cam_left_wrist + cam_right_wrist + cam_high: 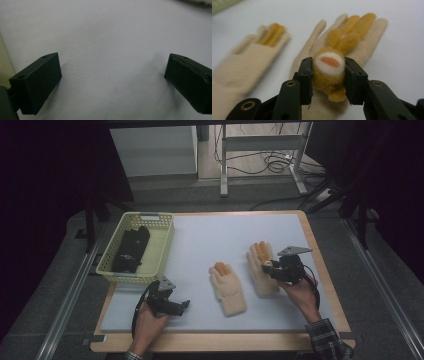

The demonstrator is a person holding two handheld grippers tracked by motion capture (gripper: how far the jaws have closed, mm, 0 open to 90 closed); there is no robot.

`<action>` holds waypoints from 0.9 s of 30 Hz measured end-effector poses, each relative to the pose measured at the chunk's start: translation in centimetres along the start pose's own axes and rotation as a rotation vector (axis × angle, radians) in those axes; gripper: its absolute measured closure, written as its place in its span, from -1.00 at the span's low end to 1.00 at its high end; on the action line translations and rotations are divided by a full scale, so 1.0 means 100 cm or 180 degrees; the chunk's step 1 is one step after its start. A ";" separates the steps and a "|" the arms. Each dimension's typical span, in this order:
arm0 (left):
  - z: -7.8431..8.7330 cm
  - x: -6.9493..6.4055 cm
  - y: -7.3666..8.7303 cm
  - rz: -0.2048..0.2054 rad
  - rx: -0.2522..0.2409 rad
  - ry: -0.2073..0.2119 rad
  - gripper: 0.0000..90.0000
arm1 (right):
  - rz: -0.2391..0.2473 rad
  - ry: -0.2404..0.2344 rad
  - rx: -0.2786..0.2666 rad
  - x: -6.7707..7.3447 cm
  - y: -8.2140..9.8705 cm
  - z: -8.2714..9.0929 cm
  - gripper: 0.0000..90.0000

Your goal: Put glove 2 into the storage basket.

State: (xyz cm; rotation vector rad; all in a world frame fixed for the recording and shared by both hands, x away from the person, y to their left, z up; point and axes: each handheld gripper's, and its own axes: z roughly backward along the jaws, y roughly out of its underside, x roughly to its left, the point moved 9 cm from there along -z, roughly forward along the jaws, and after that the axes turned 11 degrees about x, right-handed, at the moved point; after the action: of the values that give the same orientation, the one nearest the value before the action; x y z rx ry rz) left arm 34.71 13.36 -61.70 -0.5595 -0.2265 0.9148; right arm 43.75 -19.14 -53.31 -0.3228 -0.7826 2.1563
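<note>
Glove [352, 37] beside basket [162, 247]: my right hand-held gripper [329, 75] clamps its felt rabbit [329, 72]; left hand-held gripper [112, 80] gapes, released

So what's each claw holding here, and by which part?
The right claw grips the felt animal ornament on the right-hand beige glove, pads on its two sides. The left claw stands open, holding nothing.

Two gloves [227, 289] [261, 265] — one basket [112, 270]

Left claw [184, 304] rests low with jaws wide apart; right claw [329, 75] is clamped, raised slightly.
</note>
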 end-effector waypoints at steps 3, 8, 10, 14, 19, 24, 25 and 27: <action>0.000 0.000 0.000 -0.0008 -0.0002 -0.0004 -0.98 | 0.0033 -0.0104 -0.0068 0.026 -0.006 0.014 0.36; 0.000 0.000 0.000 0.0003 -0.0011 -0.0003 -0.98 | 0.0091 -0.0330 -0.0150 0.067 -0.017 0.031 0.36; 0.000 0.000 0.000 0.0013 -0.0012 0.0000 -0.98 | 0.0120 -0.0409 -0.0148 0.082 -0.020 0.032 0.36; 0.000 0.000 0.000 0.0009 -0.0011 -0.0001 -0.98 | 0.0189 -0.0552 -0.0108 0.108 -0.023 0.023 0.36; 0.000 0.000 0.000 0.0010 -0.0013 -0.0001 -0.98 | 0.0189 -0.0591 0.0018 0.124 -0.019 -0.004 0.35; 0.000 0.000 0.000 0.0002 -0.0004 -0.0001 -0.98 | 0.0174 -0.0506 0.0119 0.123 -0.010 -0.028 0.31; 0.000 0.000 0.000 0.0002 -0.0004 -0.0001 -0.98 | 0.0172 -0.0486 0.0148 0.122 -0.008 -0.033 0.26; 0.000 0.000 0.000 -0.0001 -0.0002 -0.0001 -0.98 | 0.0182 -0.0472 0.0189 0.121 -0.005 -0.038 0.20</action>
State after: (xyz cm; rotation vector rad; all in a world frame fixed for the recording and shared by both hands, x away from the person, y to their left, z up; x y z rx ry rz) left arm 34.70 13.36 -61.70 -0.5599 -0.2270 0.9146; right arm 37.98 -8.04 -55.52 -0.1577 -0.7983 2.2723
